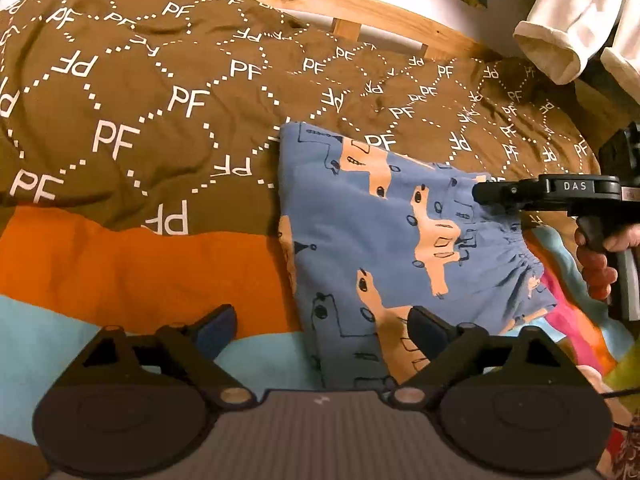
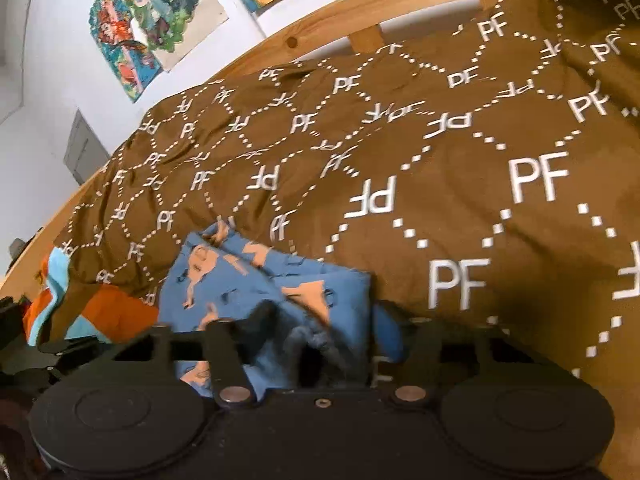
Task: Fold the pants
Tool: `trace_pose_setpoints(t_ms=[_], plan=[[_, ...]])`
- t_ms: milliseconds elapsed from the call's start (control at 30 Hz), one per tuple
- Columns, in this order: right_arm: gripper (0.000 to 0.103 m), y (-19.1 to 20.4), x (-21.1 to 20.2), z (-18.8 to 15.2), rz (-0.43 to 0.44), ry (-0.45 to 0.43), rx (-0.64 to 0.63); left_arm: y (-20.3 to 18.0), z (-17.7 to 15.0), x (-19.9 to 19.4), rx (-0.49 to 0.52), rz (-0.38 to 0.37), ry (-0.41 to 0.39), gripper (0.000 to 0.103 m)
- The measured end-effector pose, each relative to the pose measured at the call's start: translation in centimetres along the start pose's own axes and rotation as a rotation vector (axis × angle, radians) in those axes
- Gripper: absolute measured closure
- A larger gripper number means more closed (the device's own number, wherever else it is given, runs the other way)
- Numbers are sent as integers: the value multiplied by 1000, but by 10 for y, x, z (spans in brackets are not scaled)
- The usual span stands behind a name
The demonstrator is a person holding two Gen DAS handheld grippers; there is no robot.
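Blue printed pants (image 1: 384, 240) lie in a folded block on the bed; my left gripper (image 1: 320, 326) jaws gape, right gripper (image 2: 304, 328) jaws unclear—blurred, fabric between.

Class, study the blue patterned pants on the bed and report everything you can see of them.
The pants are soft blue fabric printed with peach animal shapes and dark outlines. They lie folded into a compact bundle, gathered elastic waistband toward the right, on the brown lettered duvet and an orange and light blue cover. The left gripper is open over their near edge; the right gripper is at the waistband, its grip blurred.
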State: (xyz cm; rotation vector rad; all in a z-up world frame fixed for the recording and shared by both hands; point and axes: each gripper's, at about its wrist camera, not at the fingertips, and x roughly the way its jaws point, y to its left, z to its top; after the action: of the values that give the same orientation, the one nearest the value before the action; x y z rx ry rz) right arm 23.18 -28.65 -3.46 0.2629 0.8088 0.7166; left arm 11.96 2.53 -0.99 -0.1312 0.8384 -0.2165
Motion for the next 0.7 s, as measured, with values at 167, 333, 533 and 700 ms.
trace_pose_setpoints(t_ms=[167, 333, 533, 700], plan=[[68, 10, 3, 0, -35, -12, -23, -3, 1, 1, 3, 23, 20, 25], [73, 12, 0, -2, -34, -27, -18, -3, 4, 0, -9, 3, 41, 43], [64, 8, 1, -2, -33, -14, 7, 0, 6, 0, -43, -16, 67, 45], [59, 2, 2, -3, -23, -10, 38, 2, 9, -1, -83, -26, 87, 45]])
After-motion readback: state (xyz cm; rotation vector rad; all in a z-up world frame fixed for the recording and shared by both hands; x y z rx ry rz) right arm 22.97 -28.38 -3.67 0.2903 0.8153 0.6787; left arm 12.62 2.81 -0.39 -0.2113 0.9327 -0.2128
